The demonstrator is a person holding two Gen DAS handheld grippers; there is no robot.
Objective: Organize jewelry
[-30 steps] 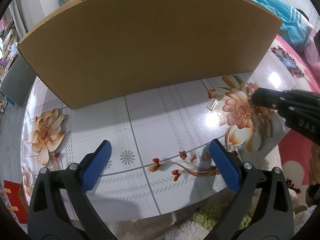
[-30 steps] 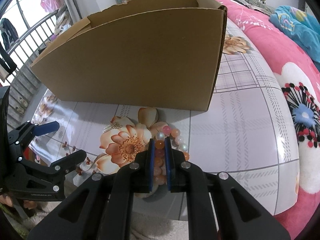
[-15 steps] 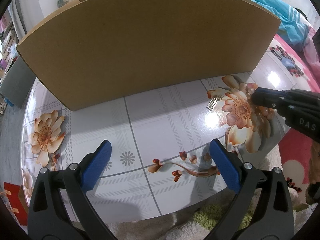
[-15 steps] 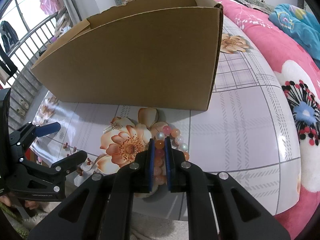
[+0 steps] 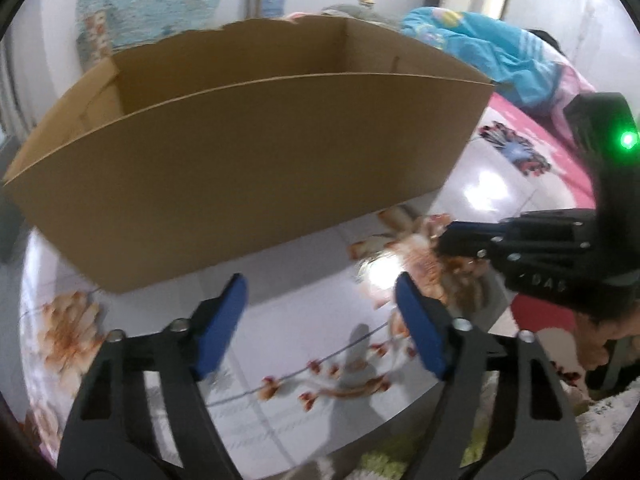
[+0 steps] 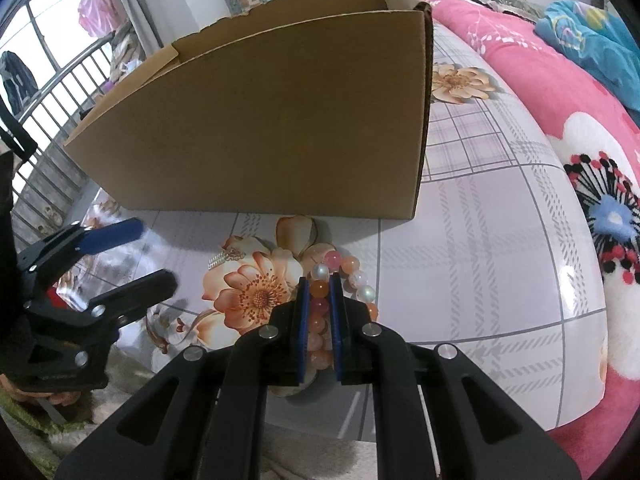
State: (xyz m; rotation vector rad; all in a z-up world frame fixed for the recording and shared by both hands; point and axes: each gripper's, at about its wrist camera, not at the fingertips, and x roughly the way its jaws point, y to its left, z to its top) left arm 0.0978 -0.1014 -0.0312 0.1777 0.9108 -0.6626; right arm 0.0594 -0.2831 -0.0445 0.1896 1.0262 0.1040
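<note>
Right gripper (image 6: 319, 280) clamped on the bead bracelet (image 6: 344, 280) lying on the floral table (image 6: 500, 280) before the cardboard box (image 6: 280, 120); nearer beads hidden by pads. Left gripper (image 5: 320, 300) closing, nothing between; left-wrist view blurred. Silver charm (image 6: 224, 257) too small to identify

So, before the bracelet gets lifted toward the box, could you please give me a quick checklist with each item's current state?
1. Right gripper shut on the bead bracelet: ok.
2. Whole bracelet secured, no beads snagged: cannot tell.
3. Cardboard box open on top: ok.
4. Left gripper clear of the bracelet: ok; its jaws are closing on nothing.
5. Small silver piece on the table out of the lift path: ok.
</note>
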